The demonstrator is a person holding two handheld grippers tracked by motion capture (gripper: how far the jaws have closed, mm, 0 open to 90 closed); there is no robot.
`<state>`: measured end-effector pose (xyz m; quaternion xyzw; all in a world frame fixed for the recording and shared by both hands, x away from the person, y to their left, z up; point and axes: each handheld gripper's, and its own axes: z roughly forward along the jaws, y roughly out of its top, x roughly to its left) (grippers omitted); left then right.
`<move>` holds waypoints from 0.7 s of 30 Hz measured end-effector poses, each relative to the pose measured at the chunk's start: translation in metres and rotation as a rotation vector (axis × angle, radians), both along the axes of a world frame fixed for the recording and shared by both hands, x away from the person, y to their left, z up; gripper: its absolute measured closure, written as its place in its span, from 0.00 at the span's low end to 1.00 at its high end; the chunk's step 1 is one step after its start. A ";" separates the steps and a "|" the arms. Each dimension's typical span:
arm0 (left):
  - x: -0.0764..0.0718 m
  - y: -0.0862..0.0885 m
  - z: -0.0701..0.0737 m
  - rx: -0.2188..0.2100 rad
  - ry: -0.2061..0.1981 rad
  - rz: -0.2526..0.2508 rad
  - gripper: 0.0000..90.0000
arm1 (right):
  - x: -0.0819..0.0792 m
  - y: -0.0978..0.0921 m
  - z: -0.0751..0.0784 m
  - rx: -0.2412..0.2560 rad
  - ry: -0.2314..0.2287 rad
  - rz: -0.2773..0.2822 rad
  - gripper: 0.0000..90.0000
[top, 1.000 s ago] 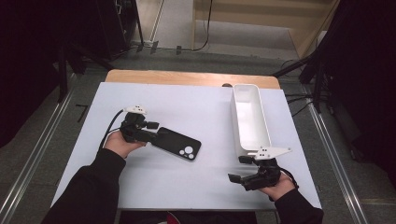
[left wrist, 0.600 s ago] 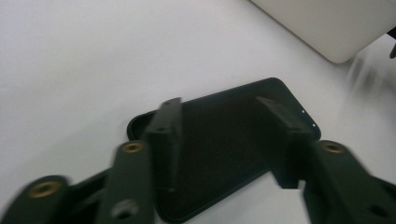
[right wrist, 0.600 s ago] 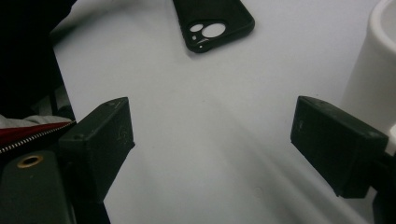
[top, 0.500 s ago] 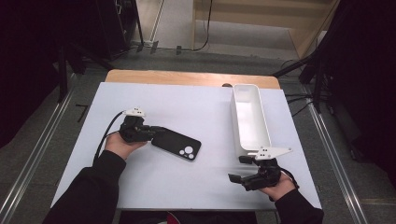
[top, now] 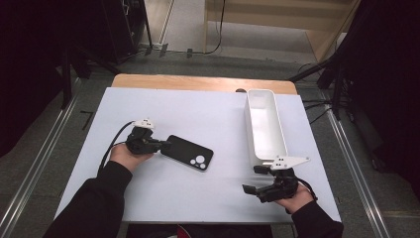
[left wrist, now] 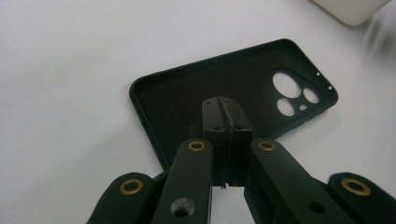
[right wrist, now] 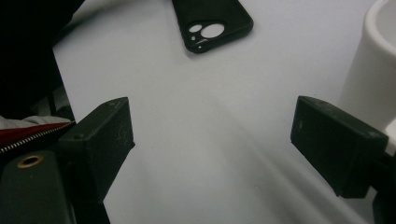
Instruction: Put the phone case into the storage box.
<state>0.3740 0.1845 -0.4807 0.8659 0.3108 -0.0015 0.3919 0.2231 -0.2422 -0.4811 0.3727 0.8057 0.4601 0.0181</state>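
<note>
Left gripper [top: 165, 144] now sits clenched on the near short edge of the black phone case [top: 187, 153]; in the left gripper view the jaws are pressed together over the case rim [left wrist: 154, 140], inner side of the case facing up, camera cutouts at the far end. Compared with a second ago the left hand has slid a little toward the case and the jaws have come onto its edge, while the case itself lies in the same spot on the white tabletop [top: 208, 114], left of centre, flat, well apart from the bin [top: 266, 124]. So the grasp looks made and the lift has not begun. Right gripper [top: 257, 179] hasn't moved: it hovers near the front right of the tabletop, just beside the bin's near end, jaws spread wide and holding nothing. Likely next is carrying the case toward the bin; the thin rim grip could slip if tilted.
</note>
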 end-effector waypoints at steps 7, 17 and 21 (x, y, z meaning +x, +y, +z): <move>0.001 0.001 -0.008 0.023 0.014 0.022 0.99 | 0.000 0.001 0.000 0.001 -0.007 0.007 0.13; 0.001 0.003 -0.015 0.068 0.030 0.014 0.99 | 0.000 0.000 0.000 0.000 -0.004 0.011 0.13; -0.001 0.005 -0.015 0.057 0.037 0.021 0.99 | 0.000 0.000 0.000 0.002 -0.005 0.009 0.13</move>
